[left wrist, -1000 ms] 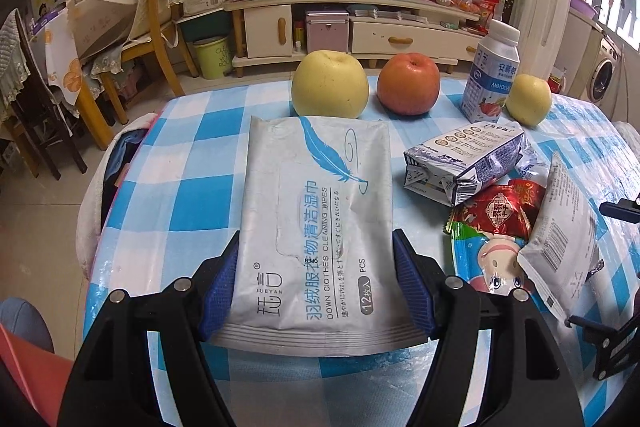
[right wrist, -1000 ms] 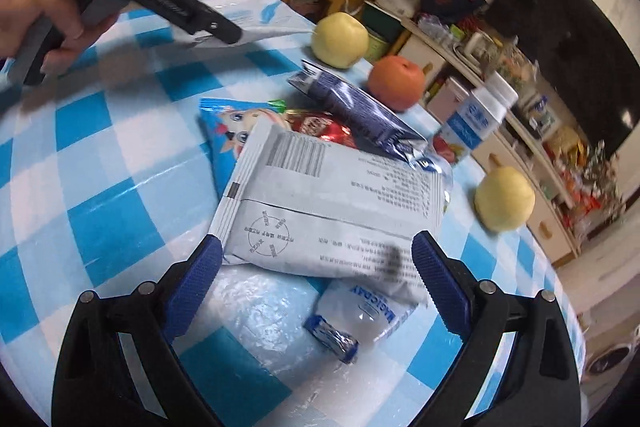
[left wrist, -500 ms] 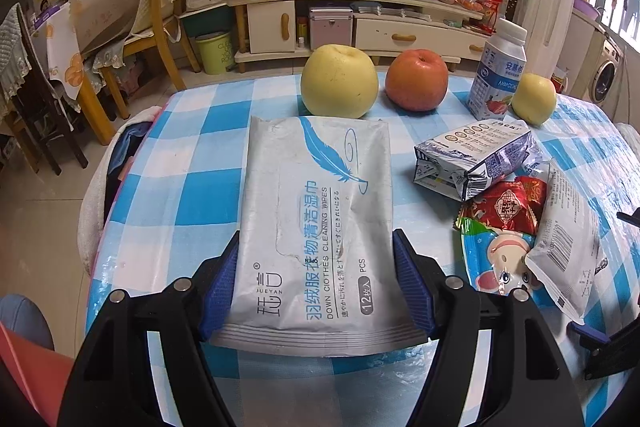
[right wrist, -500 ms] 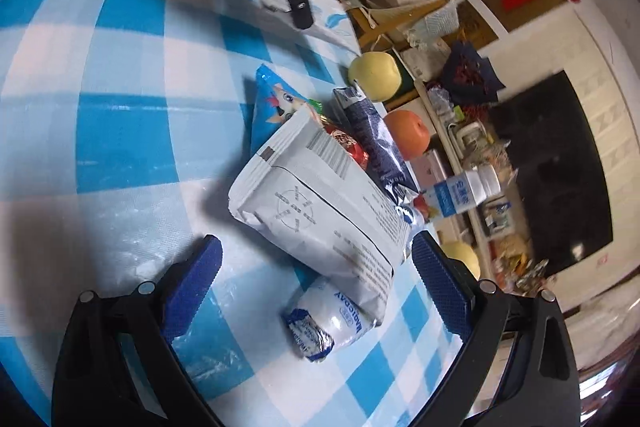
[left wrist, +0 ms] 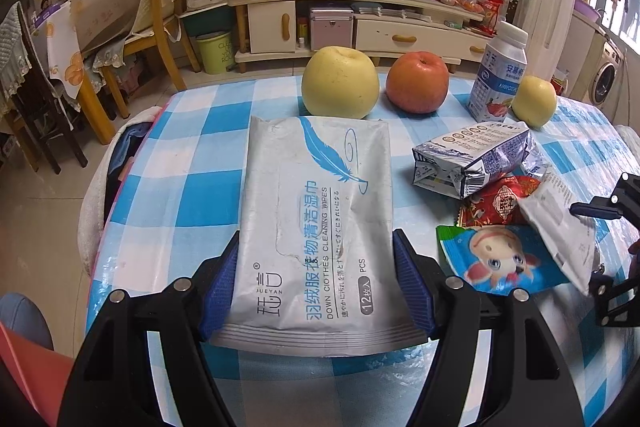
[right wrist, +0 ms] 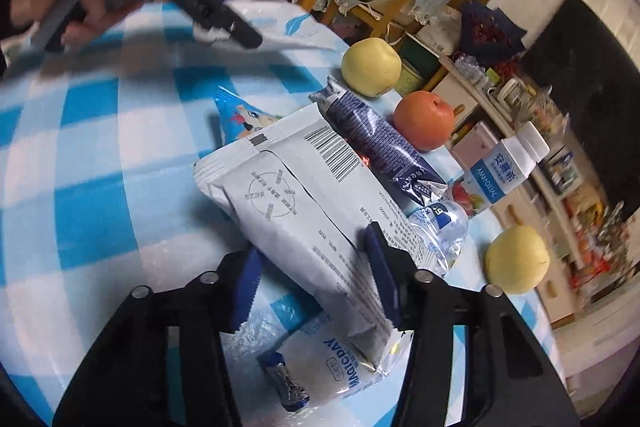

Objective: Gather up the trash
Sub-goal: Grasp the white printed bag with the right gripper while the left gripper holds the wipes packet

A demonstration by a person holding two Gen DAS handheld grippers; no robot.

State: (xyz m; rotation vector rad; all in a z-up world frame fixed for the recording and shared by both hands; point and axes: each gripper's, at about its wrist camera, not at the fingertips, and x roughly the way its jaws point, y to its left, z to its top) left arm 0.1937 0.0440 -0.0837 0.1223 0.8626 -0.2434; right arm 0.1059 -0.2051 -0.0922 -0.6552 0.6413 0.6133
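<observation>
On checked table [left wrist: 192, 163], wipes pack [left wrist: 316, 227] between left claw [left wrist: 316, 287] pads.

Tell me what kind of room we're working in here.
Most likely a home living and dining room: a TV cabinet under a dark screen, wooden chairs with covers, and a table in blue checked cloth.

A flat grey wipes pack [left wrist: 318, 227] with a blue feather print lies near the table's left edge. Toward the right edge sit a crumpled blue-white carton [left wrist: 474, 157], a red wrapper [left wrist: 496, 201], a blue cartoon wrapper [left wrist: 496, 259], a white pouch [right wrist: 316, 203] tilted up, and a clear sachet [right wrist: 340, 371].
</observation>
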